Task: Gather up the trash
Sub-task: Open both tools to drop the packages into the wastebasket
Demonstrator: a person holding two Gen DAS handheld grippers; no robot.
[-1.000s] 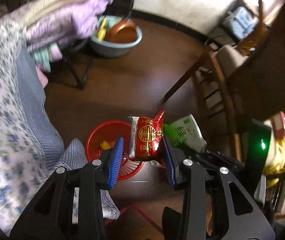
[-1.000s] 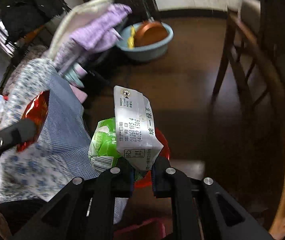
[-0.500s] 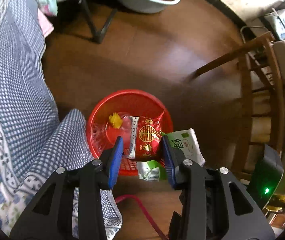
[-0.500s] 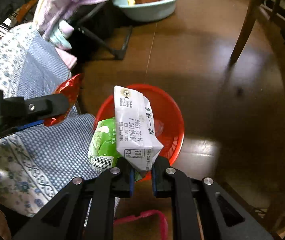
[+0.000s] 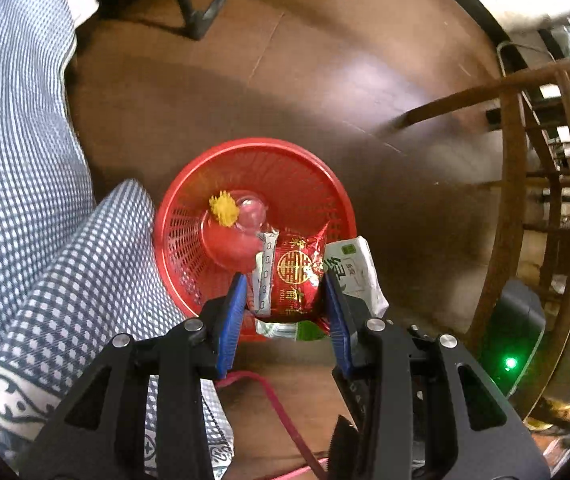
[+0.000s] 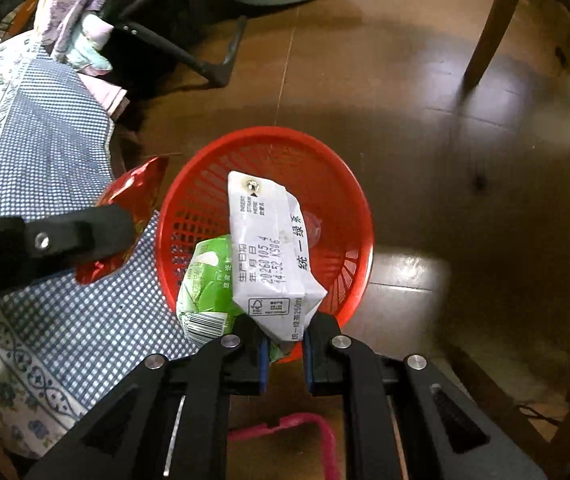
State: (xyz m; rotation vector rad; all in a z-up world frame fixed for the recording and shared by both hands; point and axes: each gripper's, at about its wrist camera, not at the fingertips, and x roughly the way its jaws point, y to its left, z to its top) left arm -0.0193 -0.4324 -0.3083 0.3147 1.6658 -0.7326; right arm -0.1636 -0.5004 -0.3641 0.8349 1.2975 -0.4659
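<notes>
Red snack packet (image 5: 294, 280) clamped upright between left tool (image 5: 285, 312) pads, green-white drink carton (image 6: 269, 252) pinched by right tool (image 6: 283, 350), long axis pointing away over red basket (image 5: 189, 208).

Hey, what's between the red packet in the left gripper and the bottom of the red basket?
Only air. In the left wrist view the red packet hangs in the left gripper over the basket, whose bottom holds a yellow scrap and clear plastic.

Dim indoor light; you get window glare on the wooden floor (image 5: 369, 76); heavy fisheye warp with black corners; chair (image 5: 541, 184) motion-blurred; the centres stay sharp.
</notes>
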